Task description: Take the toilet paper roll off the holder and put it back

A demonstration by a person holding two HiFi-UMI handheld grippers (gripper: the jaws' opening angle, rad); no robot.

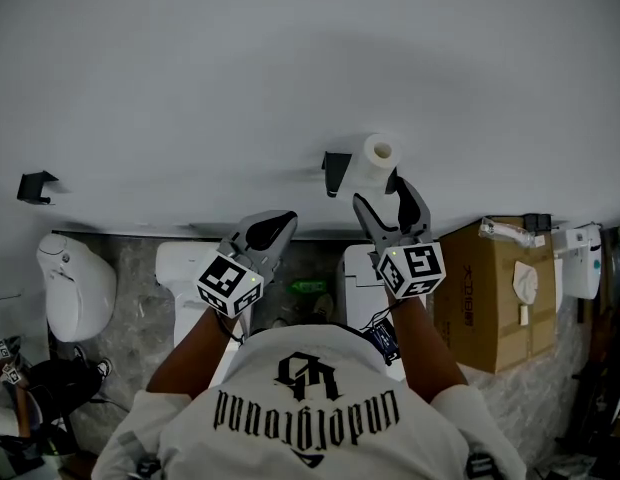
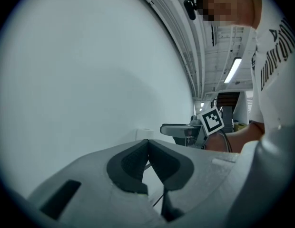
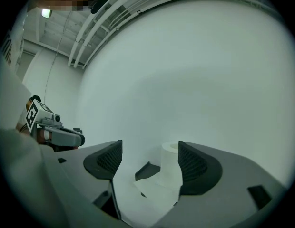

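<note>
A white toilet paper roll (image 1: pixel 375 161) stands on a black holder (image 1: pixel 336 171) fixed to the pale wall. My right gripper (image 1: pixel 378 194) is open just below the roll, one jaw on either side of its lower part without touching it. In the right gripper view the roll (image 3: pixel 170 166) stands close to the right jaw, ahead of the open right gripper (image 3: pixel 150 152). A loose sheet (image 3: pixel 156 192) hangs down from it beside the holder (image 3: pixel 146 171). My left gripper (image 1: pixel 275 226) is shut and empty, left of the holder, its left gripper (image 2: pixel 147 143) tips pointing at bare wall.
A second black holder (image 1: pixel 36 185) sits empty on the wall at far left. Below the wall stand a white toilet (image 1: pixel 76 284), two white fixtures (image 1: pixel 182 271), a cardboard box (image 1: pixel 495 298) and a white dispenser (image 1: pixel 582 259). A green bottle (image 1: pixel 308 287) lies on the floor.
</note>
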